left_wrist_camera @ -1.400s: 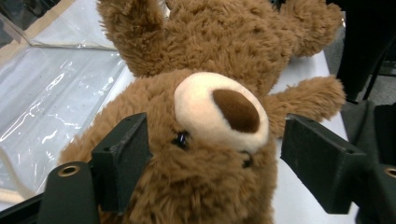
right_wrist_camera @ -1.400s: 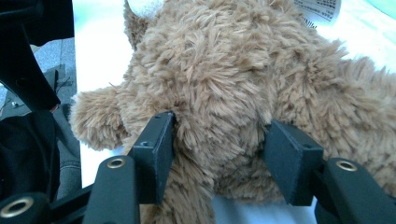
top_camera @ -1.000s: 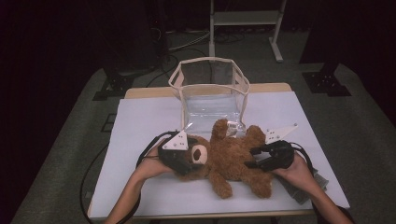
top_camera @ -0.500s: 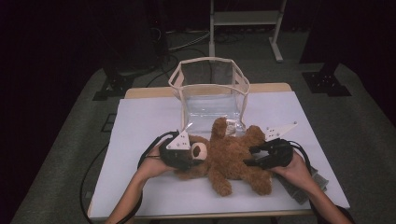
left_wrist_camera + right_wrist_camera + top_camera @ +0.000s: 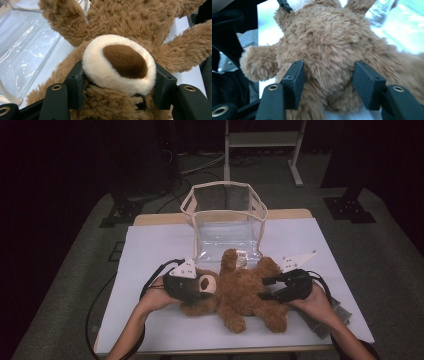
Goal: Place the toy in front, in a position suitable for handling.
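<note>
A brown teddy bear (image 5: 240, 295) lies on its back on the white table (image 5: 150, 250), head to the left, just in front of a clear plastic bag (image 5: 225, 215). My left gripper (image 5: 199, 290) is at its head. In the left gripper view the two black jaws press into the fur on either side of the cream muzzle (image 5: 120, 60), my left gripper (image 5: 118, 88) shut on the head. My right gripper (image 5: 266, 288) reaches in from the right, and its jaws squeeze the bear's lower body (image 5: 329, 50), with my right gripper (image 5: 329, 86) closed around it.
The clear bag with cream trim stands open at the back middle of the table, its floor (image 5: 27, 55) right beside the bear's arm. A grey folded thing (image 5: 325, 320) lies under the right hand near the table's right front edge. A metal stand (image 5: 260, 140) rises behind the table.
My left gripper has slid right onto the bear's head and closed on it. My right gripper has edged left into the bear's body. The bear still lies in the same place.
</note>
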The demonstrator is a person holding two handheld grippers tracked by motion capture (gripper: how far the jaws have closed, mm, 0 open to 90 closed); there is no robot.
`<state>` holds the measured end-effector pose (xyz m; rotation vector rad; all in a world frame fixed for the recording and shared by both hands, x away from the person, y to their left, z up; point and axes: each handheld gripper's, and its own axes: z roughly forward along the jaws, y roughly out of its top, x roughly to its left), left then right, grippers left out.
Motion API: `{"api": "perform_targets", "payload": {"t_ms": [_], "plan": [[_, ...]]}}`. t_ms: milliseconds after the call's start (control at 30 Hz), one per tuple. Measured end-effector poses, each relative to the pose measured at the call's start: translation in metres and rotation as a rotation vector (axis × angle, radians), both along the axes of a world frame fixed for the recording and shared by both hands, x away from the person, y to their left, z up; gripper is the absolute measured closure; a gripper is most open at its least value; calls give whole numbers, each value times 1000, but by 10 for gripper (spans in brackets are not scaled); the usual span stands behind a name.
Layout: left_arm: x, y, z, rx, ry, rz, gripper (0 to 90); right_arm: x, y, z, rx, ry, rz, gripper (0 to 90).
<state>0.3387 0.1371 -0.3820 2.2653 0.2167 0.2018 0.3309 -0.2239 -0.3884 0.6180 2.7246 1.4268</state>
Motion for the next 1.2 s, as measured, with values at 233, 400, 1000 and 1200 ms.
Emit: {"api": "perform_targets", "payload": {"t_ms": [233, 400, 1000, 1200], "plan": [[-1, -2, 0, 15, -8, 8, 351, -7, -49, 5, -86, -38, -129, 407], [-1, -3, 0, 23, -7, 11, 331, -14, -88, -12, -147, -9, -228, 407], [-3, -3, -2, 13, -14, 28, 291, -27, -100, -54, -285, 26, -281, 765], [-4, -5, -1, 24, -16, 32, 289, -20, -104, -36, -191, 69, -272, 786]]}}
